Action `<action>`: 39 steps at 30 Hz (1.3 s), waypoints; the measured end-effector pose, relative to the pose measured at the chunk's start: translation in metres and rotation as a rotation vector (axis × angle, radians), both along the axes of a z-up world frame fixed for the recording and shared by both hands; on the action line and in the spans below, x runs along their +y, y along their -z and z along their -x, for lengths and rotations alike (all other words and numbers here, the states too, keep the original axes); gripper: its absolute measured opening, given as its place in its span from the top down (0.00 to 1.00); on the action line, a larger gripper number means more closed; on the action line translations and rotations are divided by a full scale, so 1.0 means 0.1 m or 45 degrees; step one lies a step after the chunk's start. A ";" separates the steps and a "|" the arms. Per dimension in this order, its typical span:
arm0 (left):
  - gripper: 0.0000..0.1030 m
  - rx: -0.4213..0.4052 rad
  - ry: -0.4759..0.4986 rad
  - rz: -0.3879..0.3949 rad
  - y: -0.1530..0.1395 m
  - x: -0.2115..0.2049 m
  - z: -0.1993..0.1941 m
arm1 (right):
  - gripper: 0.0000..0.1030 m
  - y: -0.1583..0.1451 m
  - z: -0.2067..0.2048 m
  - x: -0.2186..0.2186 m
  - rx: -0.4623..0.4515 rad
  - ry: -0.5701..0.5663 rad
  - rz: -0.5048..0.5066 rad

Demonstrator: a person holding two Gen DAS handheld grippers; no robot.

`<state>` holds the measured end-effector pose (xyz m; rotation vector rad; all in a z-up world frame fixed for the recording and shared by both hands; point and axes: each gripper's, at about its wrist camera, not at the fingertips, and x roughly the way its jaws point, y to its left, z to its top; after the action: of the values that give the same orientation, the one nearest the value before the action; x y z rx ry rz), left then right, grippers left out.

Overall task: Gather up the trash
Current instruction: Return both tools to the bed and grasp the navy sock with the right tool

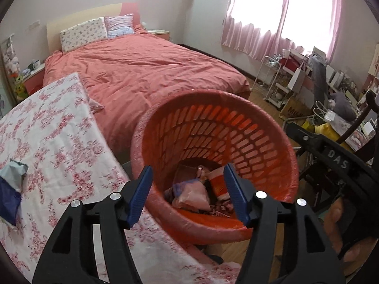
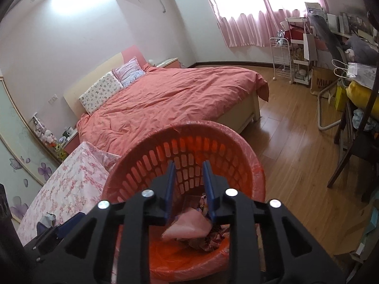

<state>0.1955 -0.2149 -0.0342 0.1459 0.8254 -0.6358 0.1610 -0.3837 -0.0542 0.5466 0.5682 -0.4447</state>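
- Red basket [image 1: 213,108] with holes in its wall, lined with a thin pink bag, just beside the edge of the flowery table cloth [image 1: 54,127].
- Trash [image 1: 194,196] down at the bottom of the basket: a pink bag, a red and white wrapper, other scraps.
- More trash, a grey and blue crumpled bag [image 1: 10,184], lying on the flowery cloth, well apart from the basket.
- Bed with a pink cover [image 2: 170,94] behind the basket; bare wood floor [image 2: 291,151] to the right, open up to the chair legs and shelves by the window.
- Left gripper [image 1: 187,194] tipped down over the basket mouth, blue pads wide apart, nothing between them but air.
- Right gripper [image 2: 189,189] also tipped down over the basket, pads a little apart, gripping nothing.
- Other gripper's black body [image 1: 336,163] seen at the right of the left view, with a hand [image 1: 336,224] below it.
- White letters "DAS" readable on that black body.
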 end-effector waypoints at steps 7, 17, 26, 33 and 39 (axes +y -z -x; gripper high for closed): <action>0.36 -0.068 -0.090 -0.025 -0.10 0.36 0.01 | 0.64 -0.07 0.00 0.23 0.040 -0.036 0.068; 0.34 -0.122 -0.321 -0.042 -0.21 1.29 -0.04 | 0.54 -0.33 -0.13 0.95 0.037 -0.204 0.189; 0.31 -0.169 -0.558 -0.062 -0.30 2.26 -0.06 | 0.51 -0.45 -0.38 1.89 0.041 -0.435 0.224; 0.31 -0.146 -0.720 -0.079 -0.26 2.97 -0.04 | 0.51 -0.46 -0.62 2.71 0.064 -0.618 0.257; 0.31 -0.129 -0.823 -0.053 -0.26 3.44 0.01 | 0.51 -0.37 -0.90 3.27 0.135 -0.721 0.256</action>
<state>0.1947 0.1290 -0.0087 -0.0537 0.7329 -0.0024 0.2506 -0.0565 -0.0175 0.1541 0.7399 0.0097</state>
